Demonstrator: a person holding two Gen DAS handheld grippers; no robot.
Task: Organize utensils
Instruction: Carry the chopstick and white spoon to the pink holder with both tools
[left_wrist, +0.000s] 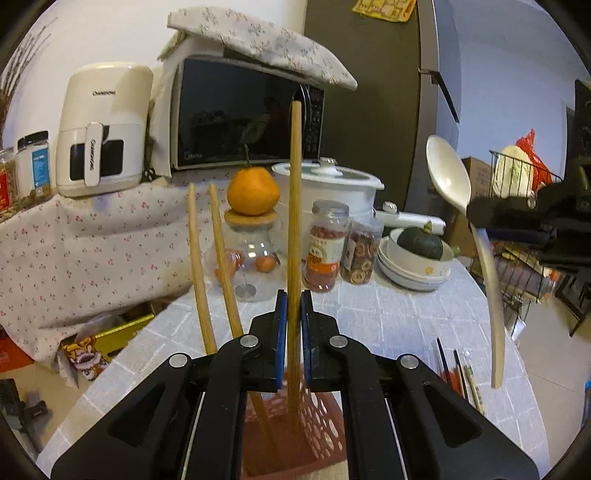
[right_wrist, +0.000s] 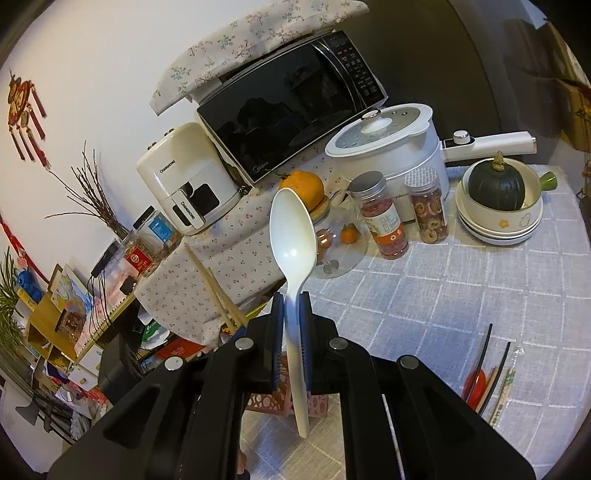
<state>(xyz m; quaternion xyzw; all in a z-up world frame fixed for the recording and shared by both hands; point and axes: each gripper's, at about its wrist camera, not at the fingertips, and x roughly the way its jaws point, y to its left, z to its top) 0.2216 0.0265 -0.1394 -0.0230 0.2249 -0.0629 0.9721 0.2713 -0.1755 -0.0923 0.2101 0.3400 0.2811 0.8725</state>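
Note:
My left gripper (left_wrist: 293, 310) is shut on a wooden chopstick (left_wrist: 294, 206) that stands upright with its lower end inside a red perforated holder (left_wrist: 325, 424). Two more wooden chopsticks (left_wrist: 212, 266) lean in the holder to the left. My right gripper (right_wrist: 291, 314) is shut on a white plastic spoon (right_wrist: 293, 236), bowl up, handle hanging down over the holder (right_wrist: 317, 406). The spoon (left_wrist: 448, 177) and right gripper (left_wrist: 506, 218) also show at the right of the left wrist view. Several loose chopsticks (right_wrist: 491, 373) lie on the tablecloth at the right.
The table (right_wrist: 461, 295) has a grey checked cloth. At the back stand a glass jar with an orange (left_wrist: 253, 192) on top, two snack jars (left_wrist: 327, 247), stacked bowls with a green squash (left_wrist: 419, 243), a white electric pot (right_wrist: 391, 147), a microwave (left_wrist: 243, 114) and an air fryer (left_wrist: 103, 129).

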